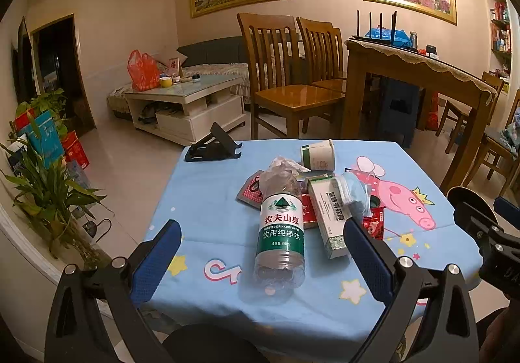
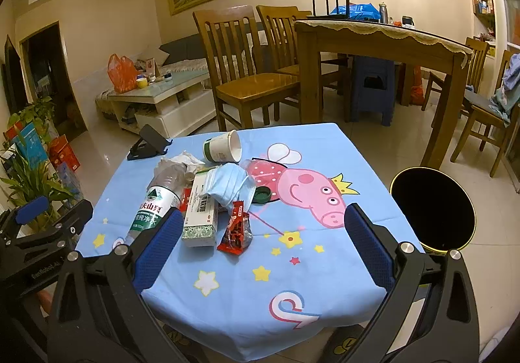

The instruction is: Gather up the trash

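Item: empty water bottle (image 1: 282, 226) — lying on the desk (image 1: 201, 200) amid litter, light, slick, crushable; take it across the labelled middle. Left gripper (image 1: 261, 257) and right gripper (image 2: 263, 244) — jaws apart, holding nothing.

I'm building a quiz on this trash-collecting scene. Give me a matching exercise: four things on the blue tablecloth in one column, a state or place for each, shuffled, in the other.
Things:
1. water bottle
2. paper cup
3. face mask
4. green bottle cap

States:
A. crumpled, resting on the white-and-green box
B. lying alone on the cloth
C. on its side, green label
D. tipped over, mouth showing

Pairs: 1-C, 2-D, 3-A, 4-B
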Motion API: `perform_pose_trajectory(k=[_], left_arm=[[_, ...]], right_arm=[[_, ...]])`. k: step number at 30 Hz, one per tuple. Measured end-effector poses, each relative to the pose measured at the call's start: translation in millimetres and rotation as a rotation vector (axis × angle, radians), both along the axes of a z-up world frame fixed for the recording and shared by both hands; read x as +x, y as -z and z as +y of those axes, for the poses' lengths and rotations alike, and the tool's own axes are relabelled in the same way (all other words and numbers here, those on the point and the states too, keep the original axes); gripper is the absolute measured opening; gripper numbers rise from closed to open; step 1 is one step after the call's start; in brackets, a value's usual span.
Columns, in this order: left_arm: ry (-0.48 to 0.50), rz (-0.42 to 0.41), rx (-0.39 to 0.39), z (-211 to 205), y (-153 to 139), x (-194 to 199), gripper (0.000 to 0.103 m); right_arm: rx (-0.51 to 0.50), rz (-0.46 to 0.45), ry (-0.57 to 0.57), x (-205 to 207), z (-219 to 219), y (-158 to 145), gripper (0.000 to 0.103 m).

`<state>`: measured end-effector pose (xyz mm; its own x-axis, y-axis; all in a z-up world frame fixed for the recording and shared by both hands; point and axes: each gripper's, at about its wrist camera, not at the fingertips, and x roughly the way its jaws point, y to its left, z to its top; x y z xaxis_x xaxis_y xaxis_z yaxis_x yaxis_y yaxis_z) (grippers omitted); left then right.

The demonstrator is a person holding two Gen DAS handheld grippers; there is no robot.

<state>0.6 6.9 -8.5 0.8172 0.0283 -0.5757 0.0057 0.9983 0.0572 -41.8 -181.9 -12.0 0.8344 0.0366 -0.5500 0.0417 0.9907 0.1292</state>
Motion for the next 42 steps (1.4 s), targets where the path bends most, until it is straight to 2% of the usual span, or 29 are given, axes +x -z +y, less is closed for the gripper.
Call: perform_pose_trajectory(k=[42], left_arm=[[0.002,0.000,0.006,-1.4,0.6,-1.3,0.097]], right_arm=[[-0.005,0.023,-0.002,0.8,2.3,8.1,0.098]])
